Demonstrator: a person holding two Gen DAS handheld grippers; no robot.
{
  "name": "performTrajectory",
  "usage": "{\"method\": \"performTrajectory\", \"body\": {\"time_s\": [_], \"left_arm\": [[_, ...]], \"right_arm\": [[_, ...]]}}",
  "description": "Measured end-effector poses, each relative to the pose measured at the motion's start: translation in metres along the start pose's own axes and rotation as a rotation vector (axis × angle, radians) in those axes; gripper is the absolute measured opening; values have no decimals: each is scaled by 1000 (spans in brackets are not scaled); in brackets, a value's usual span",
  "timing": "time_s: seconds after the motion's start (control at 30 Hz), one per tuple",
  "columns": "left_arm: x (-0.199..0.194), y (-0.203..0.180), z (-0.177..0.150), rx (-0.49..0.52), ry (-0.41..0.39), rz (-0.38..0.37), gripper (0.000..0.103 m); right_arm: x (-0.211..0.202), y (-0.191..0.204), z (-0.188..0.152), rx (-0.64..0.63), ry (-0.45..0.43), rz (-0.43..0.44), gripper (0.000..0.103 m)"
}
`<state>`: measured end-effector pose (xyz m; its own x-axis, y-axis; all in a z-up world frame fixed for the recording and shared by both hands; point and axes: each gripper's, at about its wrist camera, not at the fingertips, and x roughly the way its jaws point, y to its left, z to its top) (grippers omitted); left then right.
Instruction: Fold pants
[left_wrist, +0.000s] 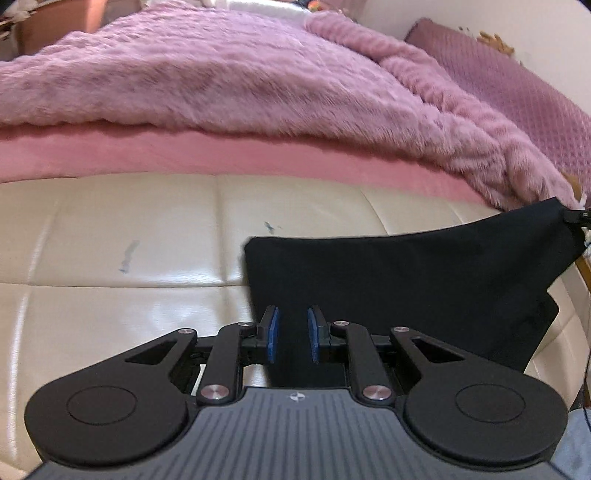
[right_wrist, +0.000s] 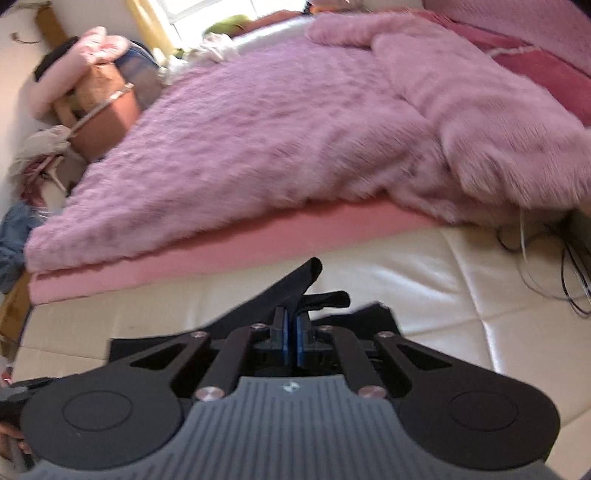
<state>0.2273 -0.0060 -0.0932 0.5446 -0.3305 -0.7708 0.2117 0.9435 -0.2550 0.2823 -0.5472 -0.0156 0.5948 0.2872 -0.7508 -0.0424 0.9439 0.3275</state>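
Black pants (left_wrist: 406, 280) lie on a cream padded surface (left_wrist: 110, 295). In the left wrist view my left gripper (left_wrist: 292, 334) is open, its blue pads apart over the near edge of the cloth, gripping nothing. The pants' far right corner is lifted, held by the other gripper's tip (left_wrist: 578, 216) at the frame's right edge. In the right wrist view my right gripper (right_wrist: 291, 332) is shut on a bunched fold of the black pants (right_wrist: 295, 291), which stick up past the fingertips and trail down to the left.
A fluffy purple blanket (left_wrist: 221, 74) over a pink mattress (left_wrist: 184, 151) lies just beyond the cream surface. Black cables (right_wrist: 554, 258) lie at the right. Boxes and piled clothes (right_wrist: 92, 99) stand at the far left. A mauve pillow (left_wrist: 498, 74) is at the back right.
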Motion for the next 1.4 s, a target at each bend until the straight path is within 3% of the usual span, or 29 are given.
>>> {"method": "performTrajectory", "body": {"time_s": [0.3,0.43,0.63,0.67,0.7,0.77,0.83,0.9,1.03,1.2,1.4], "left_arm": [[38,-7,-10,41,99,54,16],[38,-3,-13,25,92,48,16],[33,-1,-5,11,69,31,16],[30,0,-2,3,45,33,16],[28,3,3,-5,24,49,16],[30,11,14,-33,2,75,22],[36,20,26,-89,-5,68,45],[47,29,34,-142,6,38,49],[70,37,43,-184,49,39,47],[83,38,47,-201,29,87,34],[89,20,54,-76,17,183,29]], "right_arm": [[88,-47,-26,13,92,-84,0],[114,-59,-40,8,124,-104,0],[121,-57,-43,-24,112,-125,0],[120,-54,-41,-38,111,-148,7],[115,-50,-41,-56,100,-176,8],[108,-42,-37,-98,69,-222,9],[99,-33,-34,-123,24,-208,9],[96,-26,-32,-155,-12,-173,9],[110,-23,-33,-193,-18,-154,8],[131,-42,-38,-164,9,-217,13],[137,-57,-40,-65,4,-200,17]]}}
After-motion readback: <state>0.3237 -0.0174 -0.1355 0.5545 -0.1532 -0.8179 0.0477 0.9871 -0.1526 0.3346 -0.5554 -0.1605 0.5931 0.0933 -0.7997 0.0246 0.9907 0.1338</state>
